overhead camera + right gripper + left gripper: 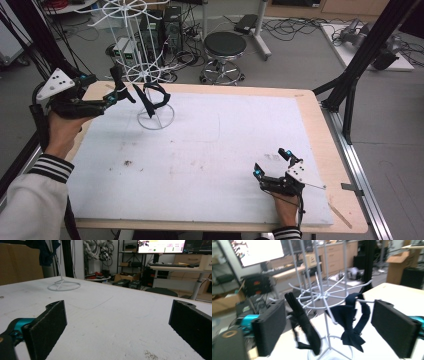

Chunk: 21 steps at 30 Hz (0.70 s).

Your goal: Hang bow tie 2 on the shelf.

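Seen from above, two grippers: the right gripper (272, 162) rests spread and empty on the table (310, 107); the left gripper (121, 85), released, is beside the wire rack (150, 75). Left gripper view: two bow ties (348, 320) hang from rack arms between spread jaws.

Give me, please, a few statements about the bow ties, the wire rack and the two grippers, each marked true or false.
1. Two bow ties hang on the white wire rack. True: a black bow tie and a navy bow tie.
2. The left gripper clamps the black bow tie. False: its jaws stand apart, not pressing on it.
3. The right gripper is open. True.
4. The right gripper holds the navy bow tie. False: nothing is between its jaws.
5. The rack lies toppled. False: it stands upright.
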{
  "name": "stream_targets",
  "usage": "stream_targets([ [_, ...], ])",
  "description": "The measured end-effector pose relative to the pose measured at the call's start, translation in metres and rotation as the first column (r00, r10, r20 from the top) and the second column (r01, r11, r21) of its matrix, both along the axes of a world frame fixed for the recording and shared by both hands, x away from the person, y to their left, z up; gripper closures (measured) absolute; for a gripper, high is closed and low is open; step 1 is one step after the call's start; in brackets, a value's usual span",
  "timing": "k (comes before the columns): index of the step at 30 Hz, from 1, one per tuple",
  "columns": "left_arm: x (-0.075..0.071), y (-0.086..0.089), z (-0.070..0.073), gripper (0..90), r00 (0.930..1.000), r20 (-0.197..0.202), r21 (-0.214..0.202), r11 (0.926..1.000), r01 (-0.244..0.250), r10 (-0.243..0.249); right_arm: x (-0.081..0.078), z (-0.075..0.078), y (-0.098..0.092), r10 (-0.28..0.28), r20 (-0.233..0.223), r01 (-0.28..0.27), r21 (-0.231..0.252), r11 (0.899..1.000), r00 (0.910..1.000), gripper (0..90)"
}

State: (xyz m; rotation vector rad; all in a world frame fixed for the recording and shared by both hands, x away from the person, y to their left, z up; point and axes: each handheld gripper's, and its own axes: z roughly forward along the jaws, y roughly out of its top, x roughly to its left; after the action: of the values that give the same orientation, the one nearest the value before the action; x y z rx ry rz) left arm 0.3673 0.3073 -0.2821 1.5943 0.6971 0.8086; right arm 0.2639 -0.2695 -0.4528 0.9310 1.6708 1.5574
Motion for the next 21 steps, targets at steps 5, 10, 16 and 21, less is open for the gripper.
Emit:
stream_targets([
  [5,-0.009,0.005,-0.002,5.2,0.9976,0.018,-0.017,0.9976,0.067,-0.066,0.0,0.0,-0.001,-0.01,0.002,0.01,0.009,1.0,0.9999,0.7],
  [10,-0.016,0.002,-0.009,1.7,0.9906,0.006,-0.025,0.9903,0.136,-0.136,0.0,0.0,0.0,-0.014,0.002,0.014,0.006,1.0,0.9999,0.8],
  [16,-0.03,-0.005,-0.022,1.7,0.9786,0.029,-0.045,0.9778,0.205,-0.204,0.0,0.0,0.0,-0.013,0.009,0.013,0.0,1.0,0.9999,0.8],
  [21,-0.041,-0.014,-0.035,1.7,0.9715,0.036,-0.051,0.9705,0.236,-0.234,-0.001,0.0,0.001,-0.015,0.003,0.015,-0.002,1.0,0.9999,0.8],
])
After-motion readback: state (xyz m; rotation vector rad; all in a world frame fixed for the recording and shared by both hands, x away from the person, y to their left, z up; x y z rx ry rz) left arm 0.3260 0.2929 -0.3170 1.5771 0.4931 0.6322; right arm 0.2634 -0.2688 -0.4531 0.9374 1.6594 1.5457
